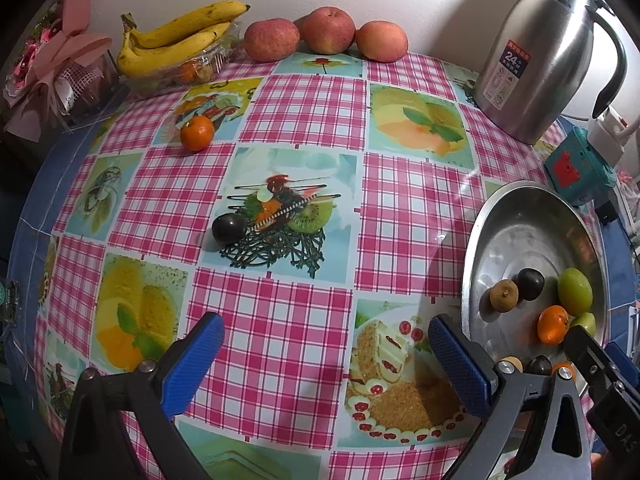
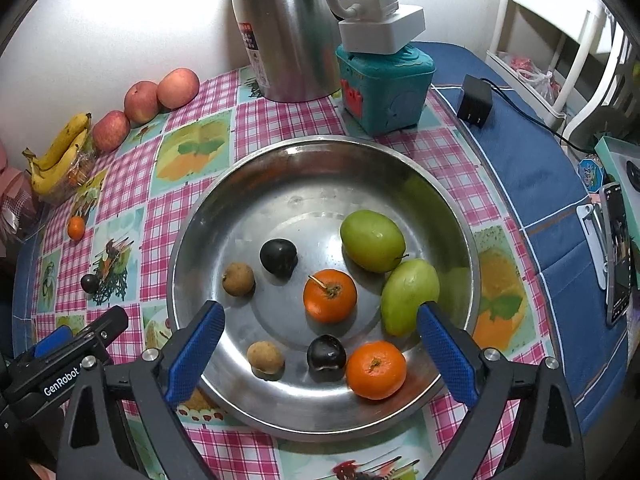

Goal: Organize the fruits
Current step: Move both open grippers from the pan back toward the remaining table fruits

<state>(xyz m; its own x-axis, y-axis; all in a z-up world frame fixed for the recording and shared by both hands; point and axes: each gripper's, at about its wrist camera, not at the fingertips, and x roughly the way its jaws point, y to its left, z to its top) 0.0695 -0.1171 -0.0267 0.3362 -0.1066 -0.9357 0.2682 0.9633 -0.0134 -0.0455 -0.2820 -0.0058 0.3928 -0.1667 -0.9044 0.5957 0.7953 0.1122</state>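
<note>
A steel bowl holds two green fruits, two tangerines, two dark plums and two small brown fruits. My right gripper hangs open above the bowl's near side, nothing between its blue pads. My left gripper stands open over the checked tablecloth, left of the bowl. A dark plum and a tangerine lie loose on the cloth beyond it. The left gripper's body shows at the lower left of the right wrist view.
Three apples and bananas on a plastic box line the back wall. A steel kettle and a teal box stand behind the bowl. A black charger and a phone lie right.
</note>
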